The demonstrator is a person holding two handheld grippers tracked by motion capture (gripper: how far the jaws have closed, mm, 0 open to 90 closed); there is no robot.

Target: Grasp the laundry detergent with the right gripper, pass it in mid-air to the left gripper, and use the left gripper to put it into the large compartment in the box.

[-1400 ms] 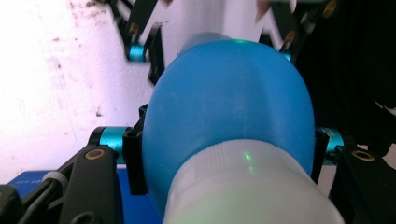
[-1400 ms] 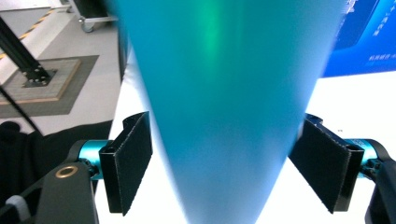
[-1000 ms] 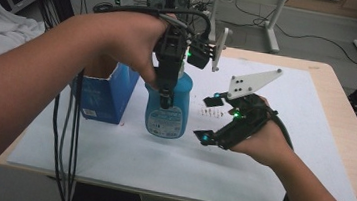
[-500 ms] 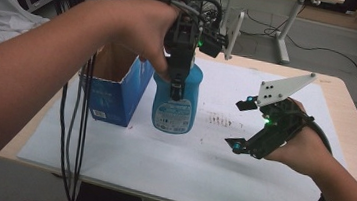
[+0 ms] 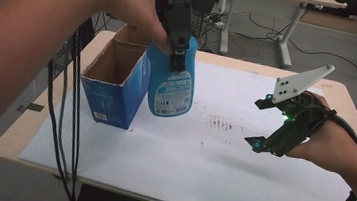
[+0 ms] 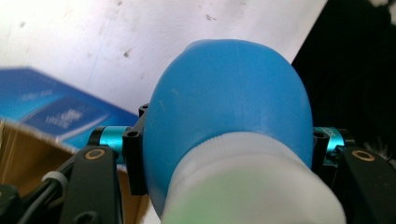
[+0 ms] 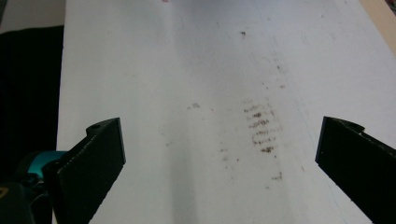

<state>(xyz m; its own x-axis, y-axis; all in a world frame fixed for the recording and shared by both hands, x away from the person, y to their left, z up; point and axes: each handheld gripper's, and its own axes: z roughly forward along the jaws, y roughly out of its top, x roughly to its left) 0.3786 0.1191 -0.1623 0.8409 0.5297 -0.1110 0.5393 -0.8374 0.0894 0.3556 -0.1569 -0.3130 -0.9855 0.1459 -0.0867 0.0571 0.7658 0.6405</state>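
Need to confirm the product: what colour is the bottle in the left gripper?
Blue bottle, pale label; clearest in the high view.

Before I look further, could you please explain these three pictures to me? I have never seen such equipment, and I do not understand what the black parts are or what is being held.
There is no robot here. A person holds black hand tools with two jaws, one in each hand. The wide picture is taken from above the table. The other two come from small cameras riding on each tool, looking along its jaws.

The left tongs are closed on the neck of a blue bottle and hold it in the air, next to an open blue cardboard box. The close picture shows the same bottle between the jaws.

The right tongs are open and hold nothing. They hover over the white sheet covering the table, near some brown marks.
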